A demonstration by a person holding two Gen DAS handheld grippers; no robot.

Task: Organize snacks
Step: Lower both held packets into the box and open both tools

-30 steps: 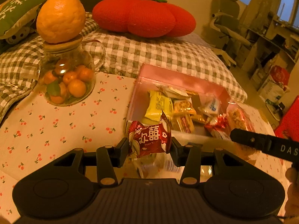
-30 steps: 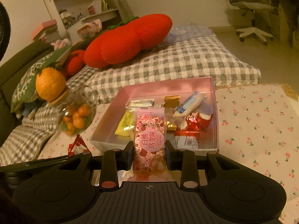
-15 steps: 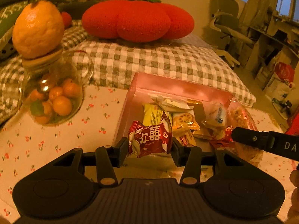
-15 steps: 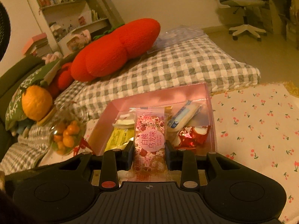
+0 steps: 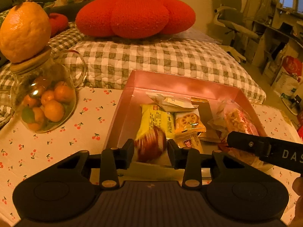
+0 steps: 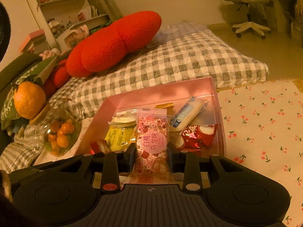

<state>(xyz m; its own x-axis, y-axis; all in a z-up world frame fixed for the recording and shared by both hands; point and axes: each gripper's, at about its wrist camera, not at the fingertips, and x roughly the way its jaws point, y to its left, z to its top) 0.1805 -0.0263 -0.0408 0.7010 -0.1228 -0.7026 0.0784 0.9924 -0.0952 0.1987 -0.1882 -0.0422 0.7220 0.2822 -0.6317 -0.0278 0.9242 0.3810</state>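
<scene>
A pink box (image 5: 170,84) holds several wrapped snacks. My left gripper (image 5: 150,151) is over its near edge, jaws slightly parted, and a red snack packet (image 5: 150,145) shows blurred between and below the fingertips, dropping into the box. It also shows in the right wrist view (image 6: 99,145). My right gripper (image 6: 151,156) is shut on a pink floral snack packet (image 6: 152,141) held upright above the box's (image 6: 162,92) near edge. The packet also shows in the left wrist view (image 5: 239,121), above the right finger (image 5: 265,147).
A glass jar of small oranges (image 5: 43,102) with a large orange (image 5: 24,30) on its lid stands left of the box. A red tomato cushion (image 5: 136,15) lies on the checked quilt (image 5: 161,56) behind. The cherry-print cloth (image 6: 265,117) extends right.
My left gripper moved forward over the box and let go of the red packet, which now falls blurred inside. My right gripper moved closer to the box, still holding its packet.
</scene>
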